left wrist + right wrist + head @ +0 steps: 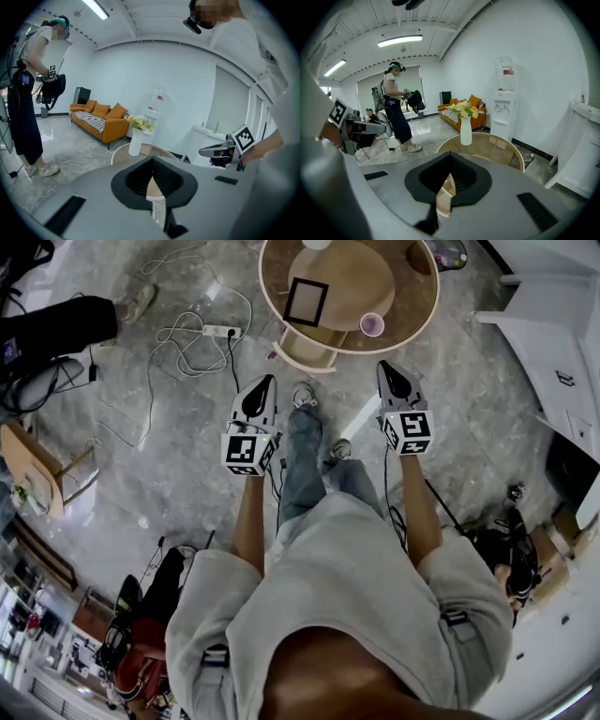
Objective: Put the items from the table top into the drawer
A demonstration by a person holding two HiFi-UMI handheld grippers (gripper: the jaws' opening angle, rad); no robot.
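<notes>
Left gripper [268, 382] and right gripper [387, 368]: jaws together on both, nothing held. Both point to 12 o'clock, just short of the table, probably poised for a first pick. Drawer [305, 348], pale wood, is pulled open at the table's 6 o'clock, ready to receive. Round table [427, 313] has a wood rim and glossy top. Small pink cup [372, 324] at 5 o'clock, flat black-framed square [306, 301] at 8, smooth white vase [466, 131] at the far side.

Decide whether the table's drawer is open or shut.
Open: the drawer juts out from under the table rim, towards the person.
</notes>
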